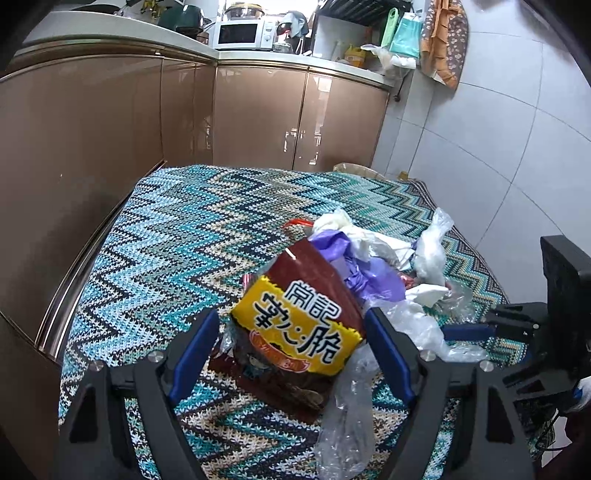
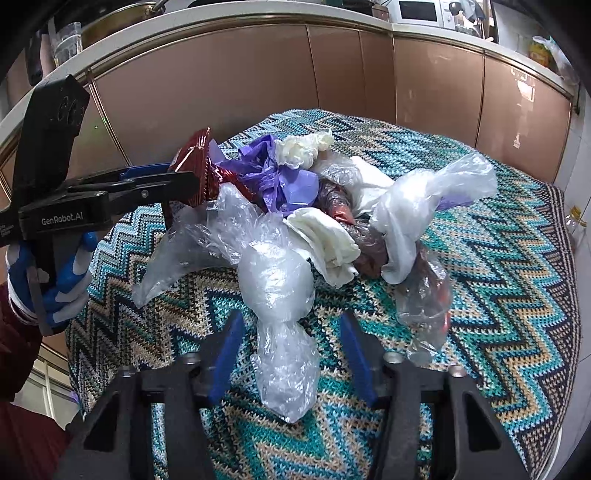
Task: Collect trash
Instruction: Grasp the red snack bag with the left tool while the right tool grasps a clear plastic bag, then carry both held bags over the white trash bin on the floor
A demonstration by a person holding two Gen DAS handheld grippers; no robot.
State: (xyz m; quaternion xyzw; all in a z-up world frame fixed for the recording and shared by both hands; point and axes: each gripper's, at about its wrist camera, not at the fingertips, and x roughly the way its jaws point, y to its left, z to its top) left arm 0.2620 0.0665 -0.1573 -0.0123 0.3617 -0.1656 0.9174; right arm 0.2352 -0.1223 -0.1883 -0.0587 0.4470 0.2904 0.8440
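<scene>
Left gripper [image 1: 291, 332]: 1, jaws apart, flanking 1 red-and-yellow snack packet [image 1: 301, 314] without visibly pressing it. Packet sits at the left end of the trash pile on the zigzag knitted cloth [image 1: 166, 229]. Pile, left to right: 1 purple plastic bag [image 2: 273, 173], 2 crumpled white gloves [image 2: 325, 240], several clear plastic bags [image 2: 277, 284], exact count unclear. Right gripper [image 2: 291, 354]: 1, jaws apart, straddling the near clear bag. Far: 1 microwave [image 1: 242, 34] on the counter.
</scene>
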